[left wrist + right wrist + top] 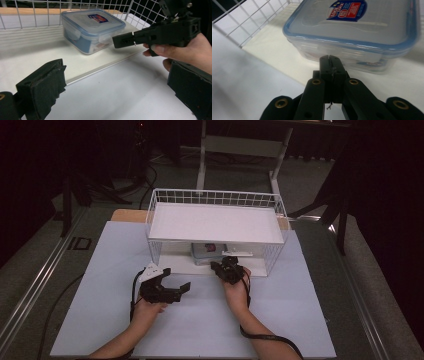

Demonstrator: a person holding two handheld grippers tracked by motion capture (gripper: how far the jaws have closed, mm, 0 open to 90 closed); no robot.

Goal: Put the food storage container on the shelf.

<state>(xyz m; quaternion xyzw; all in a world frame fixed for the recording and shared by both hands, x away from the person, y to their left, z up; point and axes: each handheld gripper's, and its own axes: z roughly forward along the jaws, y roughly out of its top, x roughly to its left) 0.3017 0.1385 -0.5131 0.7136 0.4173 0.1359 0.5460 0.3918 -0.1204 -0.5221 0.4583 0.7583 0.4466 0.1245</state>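
the left claw (pixel 176 280) is being held at the lower left of centre in the high view, over the white bench (pixel 100 320), with its jaws spread wide and nothing between them. in the left gripper view its two black pads (pixel 42 85) are being seen at the lower left and lower right corners, well apart, with bare bench surface between them.

a white wire rack (pixel 215 200) is being seen at the centre of the high view, with a flat white shelf on top and an open space beneath. a clear plastic box (pixel 207 252) with a blue-rimmed lid and a red and blue label is being kept on the rack's lower floor, under the shelf. in the left gripper view the box (pixel 92 30) is lying at the upper centre of the frame, inside the wire walls.

the right claw (pixel 226 265) is being held just right of centre in the high view, at the front edge of the rack, pointed at the box. its jaws are being pressed together on nothing. in the right gripper view the closed tips (pixel 330 62) are being shown at the centre of the frame, just in front of the box's (pixel 362 35) near wall; whether contact is being made cannot be told. in the left gripper view this claw (pixel 122 41) is being seen at the upper right, gripped by a hand (pixel 190 53).
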